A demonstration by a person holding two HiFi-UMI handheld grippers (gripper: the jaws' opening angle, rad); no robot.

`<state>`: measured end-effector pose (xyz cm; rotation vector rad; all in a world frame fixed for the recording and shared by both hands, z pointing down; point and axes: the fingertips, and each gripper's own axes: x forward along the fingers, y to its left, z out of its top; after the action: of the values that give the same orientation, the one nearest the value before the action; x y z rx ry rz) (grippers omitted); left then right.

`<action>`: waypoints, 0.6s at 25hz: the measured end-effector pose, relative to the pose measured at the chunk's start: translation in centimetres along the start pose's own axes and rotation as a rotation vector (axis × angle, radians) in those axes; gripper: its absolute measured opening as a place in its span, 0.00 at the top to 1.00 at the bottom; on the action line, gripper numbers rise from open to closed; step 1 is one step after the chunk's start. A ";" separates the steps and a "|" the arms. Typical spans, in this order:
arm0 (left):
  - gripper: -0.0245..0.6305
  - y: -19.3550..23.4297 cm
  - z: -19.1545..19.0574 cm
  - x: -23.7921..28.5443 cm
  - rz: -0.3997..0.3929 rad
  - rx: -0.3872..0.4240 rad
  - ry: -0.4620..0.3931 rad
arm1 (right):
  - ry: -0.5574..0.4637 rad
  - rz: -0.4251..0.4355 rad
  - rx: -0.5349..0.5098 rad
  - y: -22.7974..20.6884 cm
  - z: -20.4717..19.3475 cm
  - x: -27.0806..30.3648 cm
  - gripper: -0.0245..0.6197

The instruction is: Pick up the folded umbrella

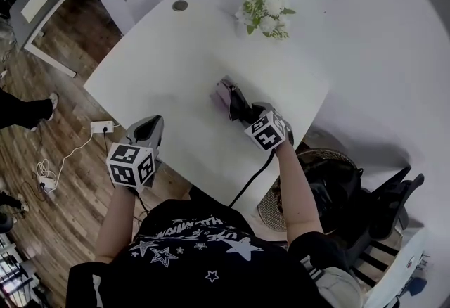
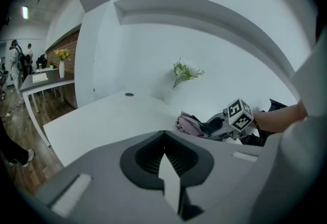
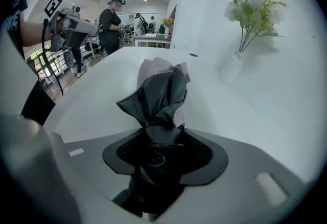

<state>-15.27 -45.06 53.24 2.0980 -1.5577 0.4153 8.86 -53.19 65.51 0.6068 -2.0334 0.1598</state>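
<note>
The folded umbrella (image 1: pixel 225 95), black with a pale pink fold, lies on the white table (image 1: pixel 162 67) near its right edge. My right gripper (image 1: pixel 240 109) points steeply down over the umbrella's near end. In the right gripper view the umbrella (image 3: pixel 161 90) fills the gap and my right gripper (image 3: pixel 161 140) has both pads against its dark fabric. My left gripper (image 1: pixel 148 127) hovers off the table's front-left edge, shut and holding nothing. From the left gripper view (image 2: pixel 164 133) the umbrella (image 2: pixel 190 124) and the right gripper (image 2: pixel 224 126) lie to the right.
A vase of white flowers (image 1: pixel 265 8) stands at the table's far right corner. A round cable hole (image 1: pixel 180 5) is at the far edge. A woven basket (image 1: pixel 273 212) and a dark chair (image 1: pixel 351 190) stand right of the table. People (image 3: pixel 110 21) stand in the background.
</note>
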 end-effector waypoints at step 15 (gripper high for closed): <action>0.96 2.3 -1.0 -5.7 0.041 -0.032 -0.062 | -0.030 -0.086 0.060 1.7 1.5 -2.4 0.61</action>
<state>-19.16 -40.45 51.59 2.0753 -1.6340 0.3404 7.84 -51.41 62.90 0.7372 -2.0336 0.1625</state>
